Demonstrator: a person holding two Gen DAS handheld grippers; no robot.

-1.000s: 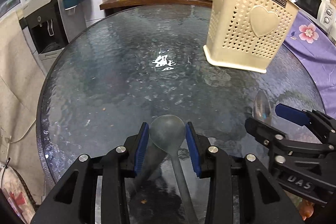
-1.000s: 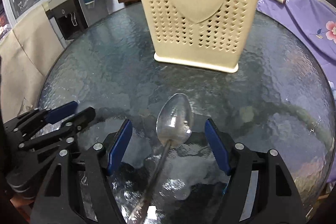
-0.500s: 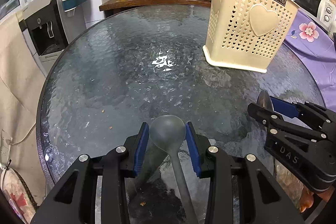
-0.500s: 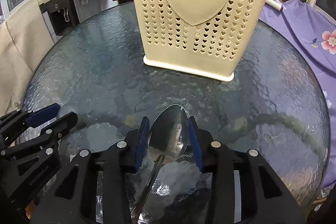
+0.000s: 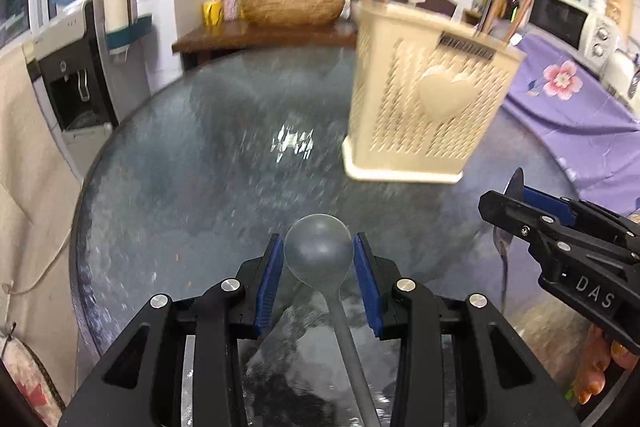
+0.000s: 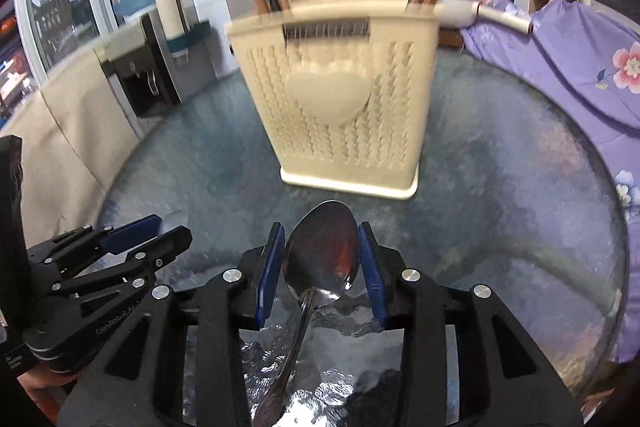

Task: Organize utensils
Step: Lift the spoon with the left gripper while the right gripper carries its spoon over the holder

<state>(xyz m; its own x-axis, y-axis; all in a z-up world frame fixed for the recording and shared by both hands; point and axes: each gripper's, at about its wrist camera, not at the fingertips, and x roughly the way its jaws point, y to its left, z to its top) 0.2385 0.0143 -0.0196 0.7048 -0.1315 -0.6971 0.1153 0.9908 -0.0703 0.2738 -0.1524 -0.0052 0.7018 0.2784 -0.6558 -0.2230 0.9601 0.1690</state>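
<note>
Where water cooler [image 5: 76, 75] stands, glass table [image 5: 192, 187] (round)

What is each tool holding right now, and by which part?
The left tool grips a grey plastic spoon across its bowl. The right tool grips a metal spoon across its bowl too; both handles trail back toward the cameras.

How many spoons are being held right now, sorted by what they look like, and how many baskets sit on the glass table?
Grey plastic spoon: 1, in the left hand-held gripper
Shiny metal spoon: 1, in the right hand-held gripper
Cream utensil basket: 1, standing on the glass table
Total: 3
</note>
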